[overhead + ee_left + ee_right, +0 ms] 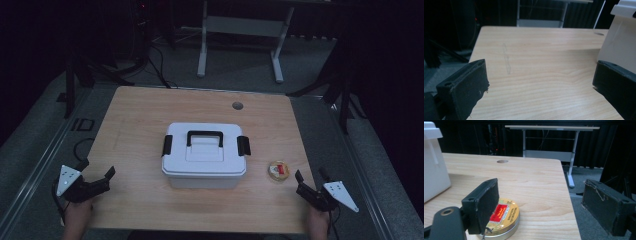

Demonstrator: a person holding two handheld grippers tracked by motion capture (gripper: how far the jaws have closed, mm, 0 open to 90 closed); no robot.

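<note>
A white lidded box [204, 155] with a black handle [204, 136] and black side latches stands in the middle of the wooden table [140, 115]. To its right lies a small round gold tin [278, 171] with a red label. My left gripper [96, 172] rests open at the table's near-left corner, with bare wood between its jaws. At the near-right edge my right gripper [309, 181] is open too, just right of the tin. In the right gripper view the tin [504, 218] lies beside the left jaw. The box's wall [616, 47] stands beyond the right jaw in the left gripper view.
A round cable hole [237, 105] sits near the table's far edge. Beyond the table stands a white desk frame [240, 30] on grey carpet, and black stand legs [75, 75] flank both sides. Bare wood surrounds the box.
</note>
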